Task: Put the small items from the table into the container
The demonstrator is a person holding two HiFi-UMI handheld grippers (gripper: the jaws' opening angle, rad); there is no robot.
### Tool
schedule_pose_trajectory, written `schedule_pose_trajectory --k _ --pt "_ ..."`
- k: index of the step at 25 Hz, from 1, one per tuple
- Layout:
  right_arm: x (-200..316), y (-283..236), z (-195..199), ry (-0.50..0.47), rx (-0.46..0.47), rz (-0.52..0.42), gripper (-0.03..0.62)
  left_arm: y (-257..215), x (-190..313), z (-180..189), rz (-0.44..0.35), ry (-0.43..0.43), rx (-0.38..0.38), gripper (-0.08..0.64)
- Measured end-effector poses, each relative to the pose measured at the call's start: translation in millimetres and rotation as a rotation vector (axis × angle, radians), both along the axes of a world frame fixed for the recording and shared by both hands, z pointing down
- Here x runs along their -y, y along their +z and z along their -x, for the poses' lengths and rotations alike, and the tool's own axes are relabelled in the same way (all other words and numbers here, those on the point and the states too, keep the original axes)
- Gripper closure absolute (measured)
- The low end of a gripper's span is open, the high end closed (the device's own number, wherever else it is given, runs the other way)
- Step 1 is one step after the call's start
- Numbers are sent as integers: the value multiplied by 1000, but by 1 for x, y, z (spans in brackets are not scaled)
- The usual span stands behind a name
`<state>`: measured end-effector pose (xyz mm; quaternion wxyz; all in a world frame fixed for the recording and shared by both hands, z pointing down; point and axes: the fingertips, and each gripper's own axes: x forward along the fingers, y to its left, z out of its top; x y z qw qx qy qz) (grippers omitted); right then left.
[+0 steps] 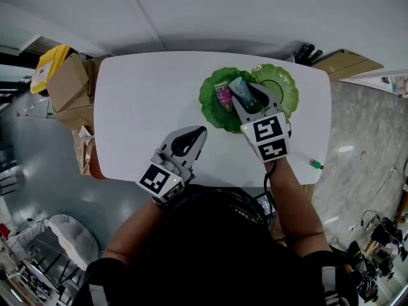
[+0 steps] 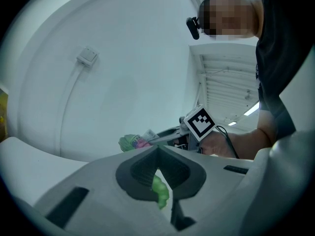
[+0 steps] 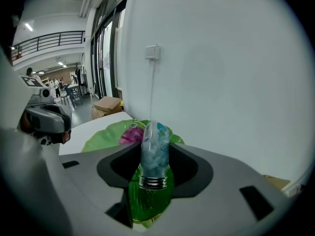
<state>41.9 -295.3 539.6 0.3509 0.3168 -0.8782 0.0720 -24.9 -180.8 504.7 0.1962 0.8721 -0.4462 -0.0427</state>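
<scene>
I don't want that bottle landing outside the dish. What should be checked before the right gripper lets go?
1. Right gripper clamped on the bottle: ok.
2. Bottle over the green dish: ok, by the head view.
3. Landing room in the dish: ok; the pink packet lies to one side of the bottle.
4. Bottle's height above the dish: cannot tell.
5. Left gripper out of the way: ok; shut, holding nothing, near the table's front edge, apart from the dish.
6. All small items off the table: not ok; one small item lies by its right edge.
</scene>
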Motion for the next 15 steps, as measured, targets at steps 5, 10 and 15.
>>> schedule_pose_trajectory --k 5,10,15 --pt "0 0 0 2 3 1 405 0 1 0 -4 5 -8 553" --pt "-1 -3 1 -2 19 -3 403 -1 1 -3 -13 10 -5 553" --pt "1 -9 -1 10 33 -22 403 -2 1 -2 -16 10 -2 554"
